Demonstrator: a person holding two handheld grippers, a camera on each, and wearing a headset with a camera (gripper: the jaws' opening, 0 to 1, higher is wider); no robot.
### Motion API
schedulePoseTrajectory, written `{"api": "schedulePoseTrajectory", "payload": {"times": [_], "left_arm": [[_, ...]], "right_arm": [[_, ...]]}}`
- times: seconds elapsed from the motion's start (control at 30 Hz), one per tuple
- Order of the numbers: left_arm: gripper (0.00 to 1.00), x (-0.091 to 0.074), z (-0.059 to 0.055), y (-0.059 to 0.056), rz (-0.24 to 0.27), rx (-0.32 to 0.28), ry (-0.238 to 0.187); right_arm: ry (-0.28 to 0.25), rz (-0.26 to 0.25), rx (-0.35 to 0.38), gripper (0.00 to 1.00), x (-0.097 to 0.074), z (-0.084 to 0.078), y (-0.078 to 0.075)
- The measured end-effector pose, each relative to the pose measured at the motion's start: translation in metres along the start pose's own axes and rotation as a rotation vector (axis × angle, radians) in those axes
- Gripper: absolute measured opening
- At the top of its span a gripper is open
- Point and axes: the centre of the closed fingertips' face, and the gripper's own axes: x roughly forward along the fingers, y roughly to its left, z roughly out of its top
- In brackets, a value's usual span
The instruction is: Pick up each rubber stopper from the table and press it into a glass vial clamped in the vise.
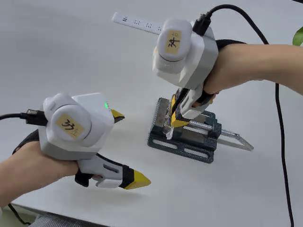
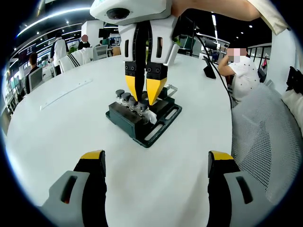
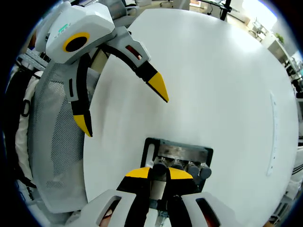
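A dark vise [image 1: 182,142] [image 2: 142,127] [image 3: 180,151] stands on the white table and clamps a row of glass vials [image 2: 127,99]. Three of them carry dark rubber stoppers [image 3: 191,168]. My right gripper [image 1: 174,124] [image 2: 144,90] [image 3: 160,174] points straight down over the vial at the row's end. Its jaws are nearly together on a dark rubber stopper [image 3: 160,166] sitting at that vial's mouth. My left gripper [image 1: 129,147] [image 2: 156,156] [image 3: 124,109] hovers open to the left of the vise, with nothing between its jaws.
The vise's screw handle [image 1: 236,139] sticks out to the right. A white power strip [image 1: 135,22] lies at the back of the table. A black cable [image 1: 279,118] runs down the right side. A mesh chair [image 2: 265,132] and people stand beyond the table edge.
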Motion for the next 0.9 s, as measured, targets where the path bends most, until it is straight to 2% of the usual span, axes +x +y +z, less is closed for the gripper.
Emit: {"api": "schedulePoseTrajectory", "payload": {"times": [0.6,0.8,0.87,0.9], "left_arm": [[0.88,0.001,0.0,0.0,-0.003,-0.001,0.001],[0.88,0.0,0.0,0.001,0.0,-0.002,-0.001],[0.88,0.0,0.001,0.001,0.002,-0.001,-0.002],[0.88,0.0,0.001,0.001,0.002,-0.002,-0.001]], "right_arm": [[-0.016,0.0,-0.002,0.14,-0.003,-0.002,0.001],[-0.057,0.001,0.005,0.15,-0.012,-0.003,0.001],[-0.086,-0.004,-0.026,0.14,-0.013,-0.001,-0.001],[-0.081,-0.009,-0.005,0.13,-0.014,-0.005,0.0]]}}
